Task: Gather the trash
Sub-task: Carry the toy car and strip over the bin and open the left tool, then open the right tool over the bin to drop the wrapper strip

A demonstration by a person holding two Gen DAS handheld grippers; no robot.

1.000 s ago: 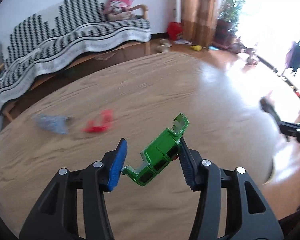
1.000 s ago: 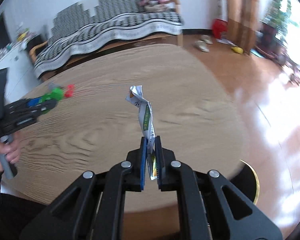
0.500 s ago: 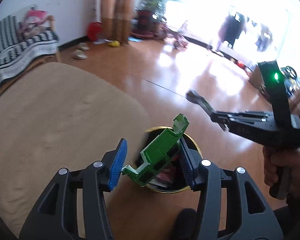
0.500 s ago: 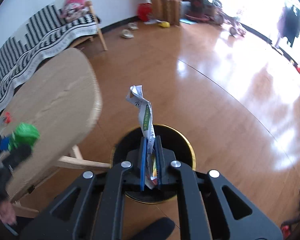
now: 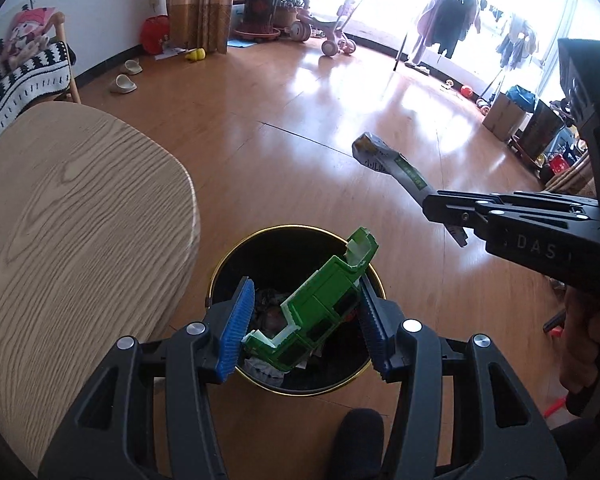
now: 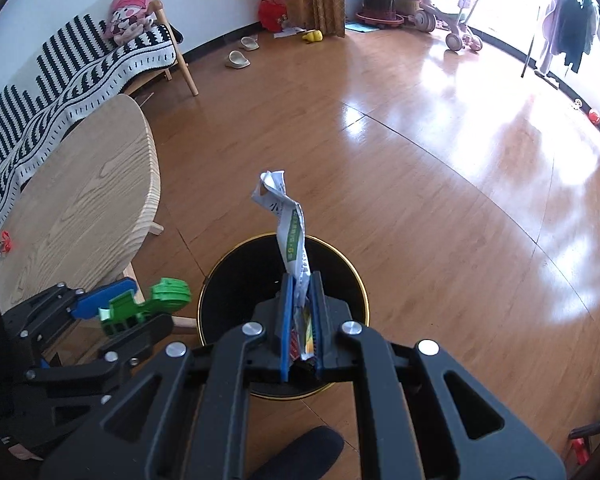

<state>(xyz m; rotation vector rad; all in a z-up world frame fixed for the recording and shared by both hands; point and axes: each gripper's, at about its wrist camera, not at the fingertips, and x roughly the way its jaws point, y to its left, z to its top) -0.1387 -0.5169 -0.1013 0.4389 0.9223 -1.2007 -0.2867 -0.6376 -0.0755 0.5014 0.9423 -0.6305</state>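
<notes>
The left tongs [image 5: 306, 326] hang right over the trash bin [image 5: 220, 272], a round black bin with a gold rim that stands on the wooden floor [image 5: 300, 120] just beside the edge of the counter [image 5: 72, 216]. Between their blue pads sits a piece of green plastic [image 5: 320, 308], tilted, its broken end pointing up and away. The right-hand pad presses against it and its lower corner touches the left-hand pad, so the tongs are gripping it with the jaws set fairly wide. Below it, inside the bin, lie scraps of crumpled rubbish.

The right tongs [image 6: 300, 320] are also above the bin [image 6: 340, 264], closed tight on a twisted wrapper [image 6: 288, 220], white with a green band. The wrapper stands up out of the jaws and curls over at its top; its lower end pokes out beneath the pads. From the left wrist camera the same wrapper [image 5: 388, 160] sticks out sideways from the right tongs [image 5: 432, 208], out over the floor beyond the bin's far rim.

On the counter [image 6: 80, 208], well away from the bin, a small red scrap [image 6: 5, 238] lies near the far edge. Behind the counter stands a bench draped in a black-and-white striped blanket [image 6: 68, 64], with a pink stuffed toy [image 6: 130, 12] on it.
</notes>
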